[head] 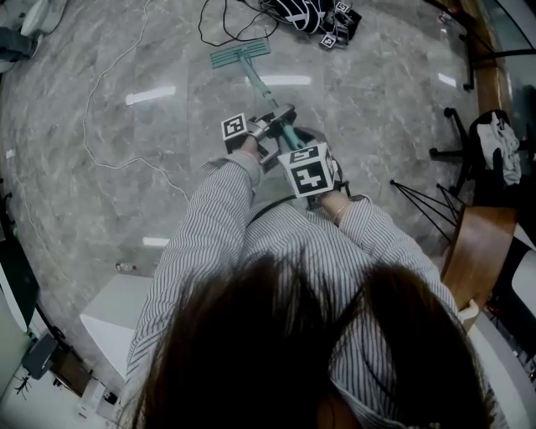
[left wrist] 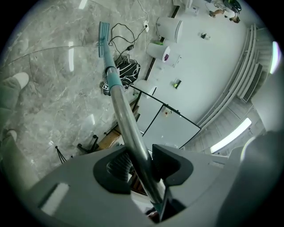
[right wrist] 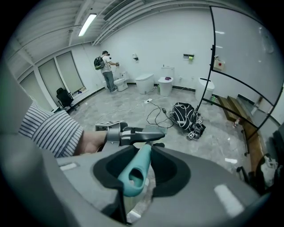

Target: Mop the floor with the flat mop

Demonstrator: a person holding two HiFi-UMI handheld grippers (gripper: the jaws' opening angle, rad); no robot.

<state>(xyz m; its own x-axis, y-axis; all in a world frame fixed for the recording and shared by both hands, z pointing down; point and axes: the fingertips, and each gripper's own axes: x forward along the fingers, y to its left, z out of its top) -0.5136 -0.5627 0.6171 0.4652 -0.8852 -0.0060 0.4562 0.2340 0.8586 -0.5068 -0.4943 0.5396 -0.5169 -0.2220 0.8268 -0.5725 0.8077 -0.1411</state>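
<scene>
I read left hand-held gripper (left wrist: 141, 166) clamped on flat mop (head: 241, 54) pole, right hand-held gripper (right wrist: 142, 170) pinching its teal grip end. Mop head on floor (head: 126, 151), 12 o'clock from me.

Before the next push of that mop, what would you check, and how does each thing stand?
1. Hold of the left gripper on the mop pole: ok, jaws shut on it.
2. Hold of the right gripper on the teal handle end: ok, jaws shut on it.
3. The mop head down on the floor: ok.
4. Path ahead free: not ok; a black cable and a black bag lie just beyond the mop head.
5. Pad damp enough: cannot tell.
</scene>
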